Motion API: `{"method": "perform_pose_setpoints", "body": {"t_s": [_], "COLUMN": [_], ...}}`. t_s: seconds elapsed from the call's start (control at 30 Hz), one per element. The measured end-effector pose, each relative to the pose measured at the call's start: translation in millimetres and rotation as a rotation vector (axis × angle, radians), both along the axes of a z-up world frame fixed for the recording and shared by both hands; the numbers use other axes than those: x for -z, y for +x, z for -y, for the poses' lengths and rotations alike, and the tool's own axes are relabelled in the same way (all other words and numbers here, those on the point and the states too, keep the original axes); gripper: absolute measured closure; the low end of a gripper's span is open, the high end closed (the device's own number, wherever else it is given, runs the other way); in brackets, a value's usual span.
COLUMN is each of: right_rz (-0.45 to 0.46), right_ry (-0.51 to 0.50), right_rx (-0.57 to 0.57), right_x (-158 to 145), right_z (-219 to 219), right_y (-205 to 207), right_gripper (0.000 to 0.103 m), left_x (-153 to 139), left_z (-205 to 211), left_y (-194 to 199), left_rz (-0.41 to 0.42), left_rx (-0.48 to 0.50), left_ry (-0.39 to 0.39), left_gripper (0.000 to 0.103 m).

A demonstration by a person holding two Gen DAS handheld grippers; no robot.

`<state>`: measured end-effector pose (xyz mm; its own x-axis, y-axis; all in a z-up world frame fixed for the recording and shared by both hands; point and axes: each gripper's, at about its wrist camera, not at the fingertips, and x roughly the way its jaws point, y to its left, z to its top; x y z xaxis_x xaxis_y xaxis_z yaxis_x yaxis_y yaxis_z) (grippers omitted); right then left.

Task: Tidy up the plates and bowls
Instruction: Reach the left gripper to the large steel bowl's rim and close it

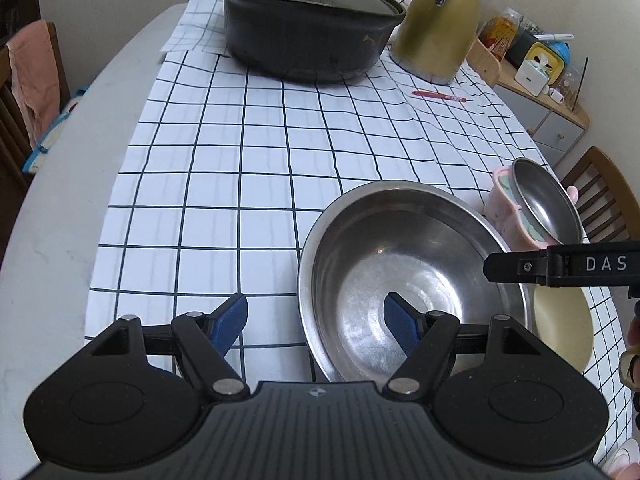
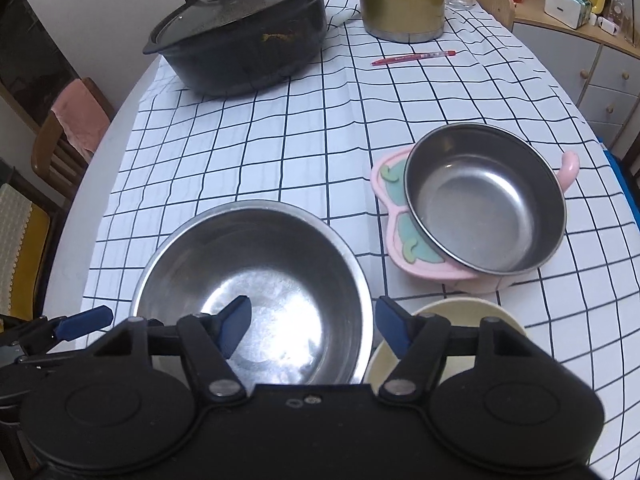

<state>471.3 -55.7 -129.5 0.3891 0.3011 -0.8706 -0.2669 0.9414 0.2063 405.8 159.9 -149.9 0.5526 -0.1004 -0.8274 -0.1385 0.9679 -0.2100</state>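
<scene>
Now both sets of fingers stand apart, straddling opposite rims of the big steel bowl point(image 1: 404, 280): left gripper point(image 1: 316, 324) at its left rim, right gripper point(image 2: 314, 328) at its right, neither clamped.

Ahead of me, at the far end of the white cloth with dark grid lines point(image 1: 248, 152), sits a black round pot with a glass lid and metal knob point(image 1: 304, 28). Just to its right stands a tall gold-coloured metal kettle point(image 1: 436, 28), and in front of that kettle lies a red pen point(image 1: 439, 96). Left of the pot, beyond the table edge, a pink towel point(image 1: 32, 80) hangs over a wooden chair point(image 2: 52, 148).
</scene>
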Motion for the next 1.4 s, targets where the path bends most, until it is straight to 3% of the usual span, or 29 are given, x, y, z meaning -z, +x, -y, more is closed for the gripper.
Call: {"method": "perform_pose_setpoints", "body": {"t_s": [0.1,0.2,0.43,0.67,0.73,0.83,1.4], "right_rz": [-0.002,0.002,0.012,0.026,0.032,0.036,0.06], "right_ry": [-0.016,-0.033,-0.081,-0.098,-0.101,-0.107,-0.053], "right_rx": [-0.012,-0.008,-0.019,-0.004,-0.005,-0.012,-0.026], "right_x": [4.6,9.4,20.6,22.5,22.6,22.1,-15.8], "right_z": [-1.9,-2.0,-2.3,1.6,1.3,-0.2,5.4], "right_y": [3.0,4.5,5.6,4.3,2.8,-0.4,-61.0], "right_gripper": [0.041,0.045,0.062,0.079,0.082,0.088,0.09], "left_x": [5.3,9.3,13.8,11.6,10.2,9.2,-32.5], "left_z": [-2.7,-2.0,-1.2,-0.4,0.7,1.2,3.8], "left_y": [4.3,6.1,6.5,2.8,1.3,-1.8,-66.2], "left_rz": [-0.016,-0.022,-0.045,-0.049,-0.047,-0.051,-0.034], "left_rx": [-0.008,-0.007,-0.017,-0.03,-0.03,-0.035,-0.066], "left_ry": [-0.02,-0.023,-0.007,-0.003,-0.001,0.02,0.047], "left_gripper": [0.039,0.043,0.07,0.076,0.083,0.085,0.086]}}
